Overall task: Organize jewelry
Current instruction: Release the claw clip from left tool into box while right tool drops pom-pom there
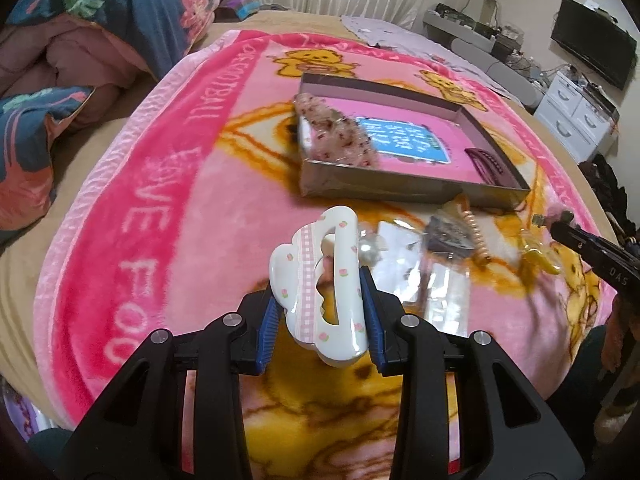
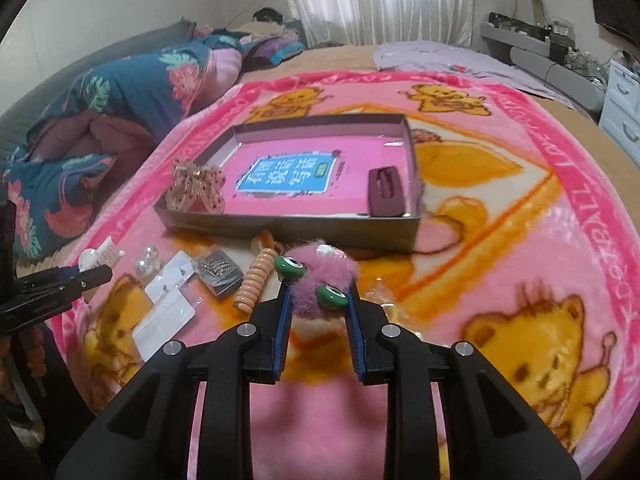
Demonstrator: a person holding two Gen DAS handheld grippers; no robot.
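My left gripper (image 1: 322, 312) is shut on a white cloud-shaped hair claw (image 1: 320, 280) with pink trim, held above the blanket. My right gripper (image 2: 318, 300) is shut on a fuzzy pink clip with green eyes (image 2: 320, 280). A shallow grey box (image 2: 288, 224) lies ahead of both, with a pink bow (image 2: 196, 190) in its left corner and a dark maroon clip (image 2: 384, 192) at its right. The box also shows in the left wrist view (image 1: 380, 190). Loose pieces lie before the box: pearl earrings (image 2: 149, 266), clear packets (image 2: 168, 308), a rhinestone clip (image 2: 218, 276), a peach coil tie (image 2: 252, 284).
Everything rests on a pink bear-print blanket (image 2: 520, 240) on a bed. A folded floral quilt (image 2: 100, 120) lies at the left. A yellow clip (image 1: 540, 258) lies at the right of the left wrist view. White drawers (image 1: 576, 116) and a TV (image 1: 592, 46) stand beyond the bed.
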